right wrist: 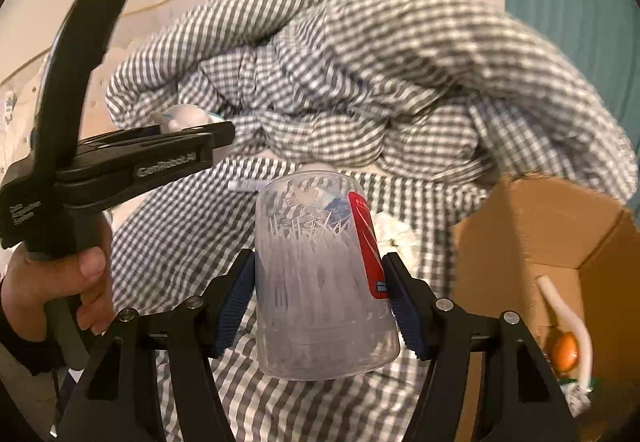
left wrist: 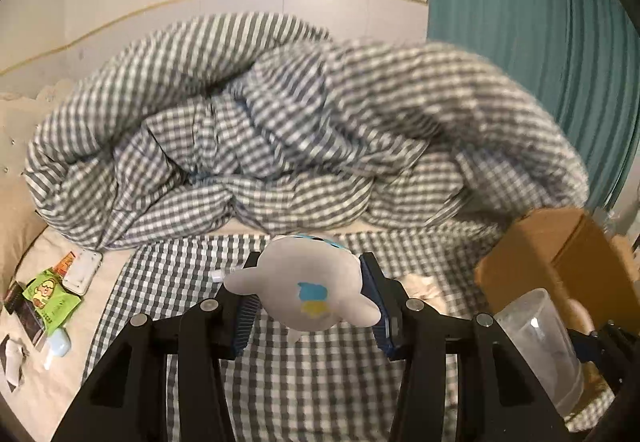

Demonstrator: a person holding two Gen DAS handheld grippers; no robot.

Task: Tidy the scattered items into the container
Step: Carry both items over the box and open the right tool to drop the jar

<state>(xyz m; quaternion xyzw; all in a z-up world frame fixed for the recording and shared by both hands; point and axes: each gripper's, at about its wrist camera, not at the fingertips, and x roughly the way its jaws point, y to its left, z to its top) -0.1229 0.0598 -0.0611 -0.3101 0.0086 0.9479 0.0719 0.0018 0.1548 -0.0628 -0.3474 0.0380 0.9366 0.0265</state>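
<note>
My left gripper (left wrist: 310, 260) is shut on a grey plush toy (left wrist: 304, 294) with a blue and yellow patch, held above the checked sheet. My right gripper (right wrist: 318, 256) is shut on a clear plastic jar (right wrist: 316, 282) of thin white sticks with a red label. An open cardboard box (right wrist: 536, 230) stands on the bed to the right of both grippers, with a white and an orange item inside it. In the right wrist view the left gripper (right wrist: 216, 134) shows at the left, a hand (right wrist: 60, 282) on its handle. The jar (left wrist: 540, 342) also shows low right in the left wrist view.
A heaped checked duvet (left wrist: 260, 130) fills the far side of the bed. At the left lie a green packet (left wrist: 48, 296), a white case (left wrist: 82, 270), a pale blue item (left wrist: 56, 346) and dark booklets. Crumpled white tissue (right wrist: 396, 234) lies near the box. A teal curtain (left wrist: 540, 42) hangs at the right.
</note>
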